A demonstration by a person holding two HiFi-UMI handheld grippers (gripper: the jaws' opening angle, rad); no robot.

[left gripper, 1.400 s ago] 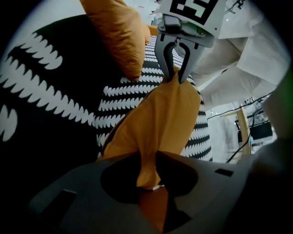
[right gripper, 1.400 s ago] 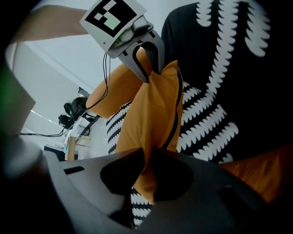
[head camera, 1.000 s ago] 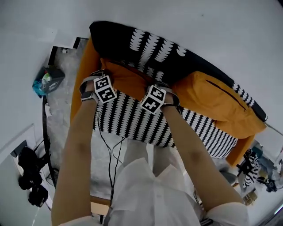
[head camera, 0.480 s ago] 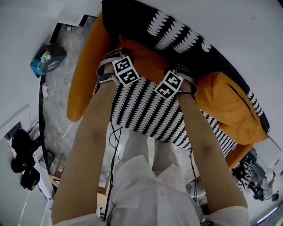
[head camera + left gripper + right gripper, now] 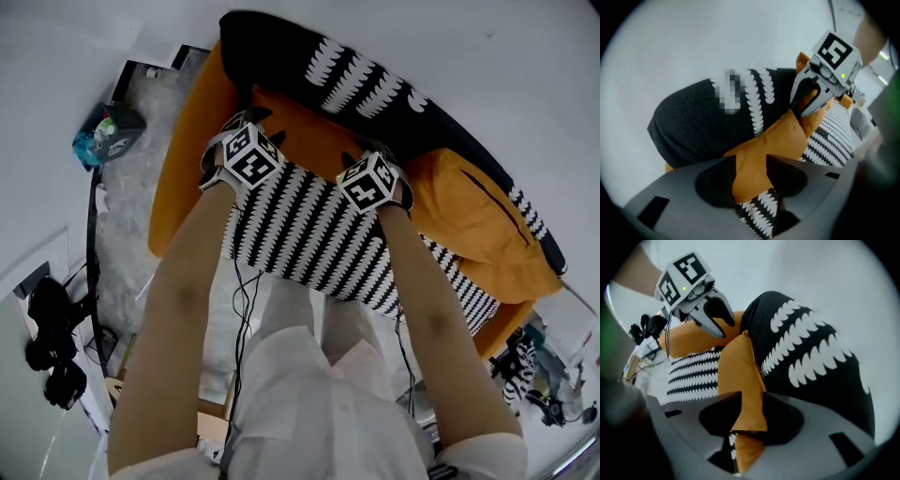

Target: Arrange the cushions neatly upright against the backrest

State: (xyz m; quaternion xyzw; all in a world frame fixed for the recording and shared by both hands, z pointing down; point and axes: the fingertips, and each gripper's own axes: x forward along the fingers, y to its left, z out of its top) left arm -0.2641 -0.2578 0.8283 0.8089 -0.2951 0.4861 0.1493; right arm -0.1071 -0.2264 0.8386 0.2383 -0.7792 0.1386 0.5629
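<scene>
The left gripper (image 5: 751, 173) is released: its jaws have just been opening and stand apart, with a corner of the plump orange fabric cushion (image 5: 774, 139) seen between them and not pinched. The right gripper (image 5: 749, 414) is likewise released, its jaws also having just been opening. The thin seamed edge of the same cushion runs up through the gap between them, and no pad is seen pressing on it.

In the head view both grippers are pointed steeply down at the sofa, side by side, and the orange cushion is found between them and at their 12 o'clock. It is propped against the black backrest with white scalloped stripes (image 5: 314, 67), with its lower edge on the black-and-white zigzag-striped seat (image 5: 309, 230).

A second orange cushion with a dark zip line (image 5: 480, 223) is seen at the right gripper's 3 to 4 o'clock. It is slumped along the seat and leaned on the backrest, just beside the first cushion. At the left gripper's 9 o'clock the sofa's rounded orange armrest (image 5: 186, 131) is seen, and beyond it the grey mottled floor (image 5: 131, 202). A blue-green bag (image 5: 105, 134) lies on the floor at 10 o'clock.
</scene>
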